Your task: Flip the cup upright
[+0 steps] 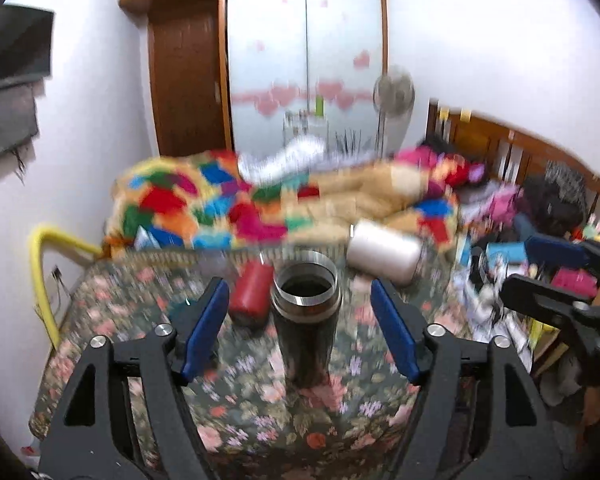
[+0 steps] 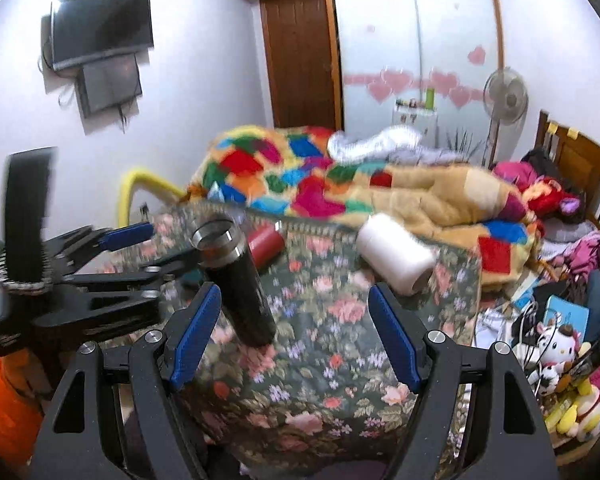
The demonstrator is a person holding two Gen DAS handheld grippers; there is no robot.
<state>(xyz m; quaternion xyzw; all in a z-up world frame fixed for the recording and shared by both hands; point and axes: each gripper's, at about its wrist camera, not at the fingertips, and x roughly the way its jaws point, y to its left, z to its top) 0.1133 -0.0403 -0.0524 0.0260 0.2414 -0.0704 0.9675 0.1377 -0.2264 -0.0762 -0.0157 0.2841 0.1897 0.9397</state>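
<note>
Left tongs [image 1: 300,328], right tongs [image 2: 296,336]: both released, grasping nothing. Black cup [image 1: 306,320]: upright on floral counter [image 1: 260,420], between left tongs' blue pads. Beyond: red cup [image 1: 252,292], white cup [image 1: 384,250], both lying sideways.

Tall cup [image 1: 306,320] stands upright on table [image 1: 260,420]; two cups [image 1: 384,251] lie behind.

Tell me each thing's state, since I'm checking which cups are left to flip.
Black cup: upright, mouth open, no lid.
Red cup: lying on its side.
White cup: lying on its side.
Left hand-held gripper: open, around the black cup, not touching it.
Right hand-held gripper: open, holding nothing.
</note>
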